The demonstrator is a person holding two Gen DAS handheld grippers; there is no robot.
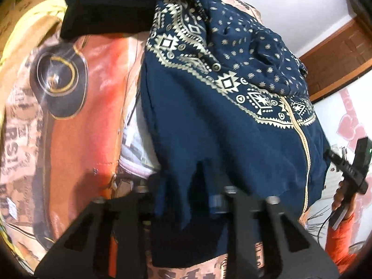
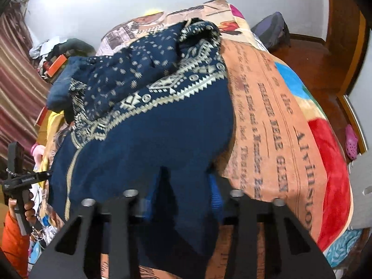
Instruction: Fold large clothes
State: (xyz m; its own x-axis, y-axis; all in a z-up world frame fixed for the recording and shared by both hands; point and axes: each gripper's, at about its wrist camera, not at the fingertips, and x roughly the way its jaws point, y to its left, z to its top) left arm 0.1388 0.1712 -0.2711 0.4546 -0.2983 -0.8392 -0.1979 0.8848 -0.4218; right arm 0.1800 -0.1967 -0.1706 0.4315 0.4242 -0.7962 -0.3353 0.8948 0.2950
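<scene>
My navy dress [image 1: 209, 127] with cream geometric trim and little dotted motifs is sprawled on the bed, rumpled, top end bunched up far from me, plain hem end draped nearest my grippers.

White wall [image 2: 74, 7], wooden floor [image 2: 309, 53], striped curtain [image 2: 16, 93], printed bedspread [image 2: 279, 116]

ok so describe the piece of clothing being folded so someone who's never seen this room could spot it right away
Find the bed, covered by a printed blanket in orange, red and blue. Heaped on it lies the navy garment, its near edge pinched by both grippers. Only it has cream geometric bands and small dotted motifs; the dark cloth behind is plain.
</scene>
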